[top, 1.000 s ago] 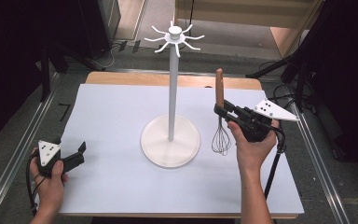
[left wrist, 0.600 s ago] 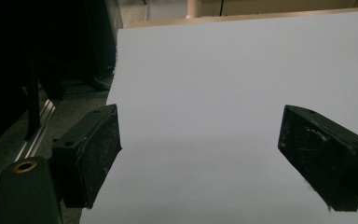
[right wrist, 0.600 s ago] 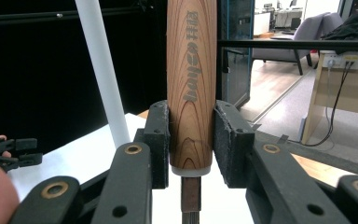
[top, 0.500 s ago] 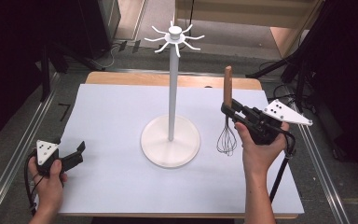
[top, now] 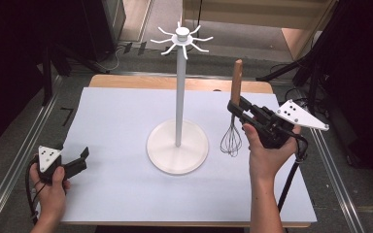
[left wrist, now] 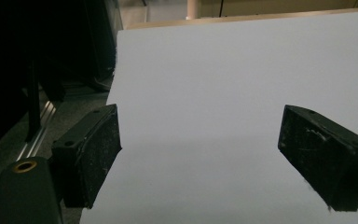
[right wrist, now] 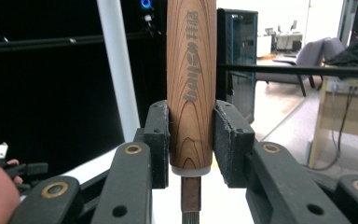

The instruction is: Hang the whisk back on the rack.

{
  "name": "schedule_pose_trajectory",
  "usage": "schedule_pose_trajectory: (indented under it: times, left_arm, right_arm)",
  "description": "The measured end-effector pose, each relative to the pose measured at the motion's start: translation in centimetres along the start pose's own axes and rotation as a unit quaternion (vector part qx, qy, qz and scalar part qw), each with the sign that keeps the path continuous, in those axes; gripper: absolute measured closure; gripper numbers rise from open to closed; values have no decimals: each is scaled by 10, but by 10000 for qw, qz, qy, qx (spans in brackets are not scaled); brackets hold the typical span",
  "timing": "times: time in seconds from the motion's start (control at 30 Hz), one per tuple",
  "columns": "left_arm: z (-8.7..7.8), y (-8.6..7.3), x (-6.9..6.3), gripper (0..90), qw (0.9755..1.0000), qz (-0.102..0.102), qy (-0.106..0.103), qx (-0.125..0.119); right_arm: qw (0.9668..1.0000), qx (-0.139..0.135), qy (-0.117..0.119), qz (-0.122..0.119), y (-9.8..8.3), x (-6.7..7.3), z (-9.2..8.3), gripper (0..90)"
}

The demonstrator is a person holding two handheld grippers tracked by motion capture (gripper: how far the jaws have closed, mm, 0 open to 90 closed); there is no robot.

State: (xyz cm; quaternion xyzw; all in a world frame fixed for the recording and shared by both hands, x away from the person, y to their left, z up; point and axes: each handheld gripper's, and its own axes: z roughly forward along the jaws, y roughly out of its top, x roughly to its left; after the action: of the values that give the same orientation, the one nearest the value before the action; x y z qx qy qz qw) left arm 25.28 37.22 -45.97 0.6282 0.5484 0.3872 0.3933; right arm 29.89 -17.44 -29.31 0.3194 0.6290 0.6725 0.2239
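A whisk [top: 233, 114] with a wooden handle [right wrist: 191, 84] and a dark wire head hangs upright over the right side of the table, its wires just above the white sheet. My right gripper [top: 236, 109] is shut on the lower part of that handle, one pad on each side [right wrist: 190, 142]. A tall white hook stand [top: 178, 92] with a round base [top: 177, 147] rises at the table's middle, left of the whisk; its pole [right wrist: 119, 65] also shows in the right gripper view. My left gripper [top: 80, 158] rests low at the front left, open and holding nothing [left wrist: 200, 154].
The white sheet [top: 126, 194] covers a wooden table whose back edge [top: 204, 83] shows. Metal rails [top: 24, 155] run along both sides. The stand's hooks [top: 181, 38] spread out at its top. A black cable [top: 291, 177] trails from the right gripper.
My right gripper has lifted the whisk and carried it slightly right, turning it more upright. The left gripper has stayed put.
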Motion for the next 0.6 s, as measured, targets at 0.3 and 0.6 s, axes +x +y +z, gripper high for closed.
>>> schedule_pose_trajectory:
  times: [0.3,0.6]
  left_arm:
    - [0,0,-1,139,10000,19,11,-14]
    - [0,0,-1,139,10000,17,5,-21]
  right_arm:
    - [9995,-195,200,-143,12,13,5,704]
    - [9984,-239,330,-380,28,30,12,703]
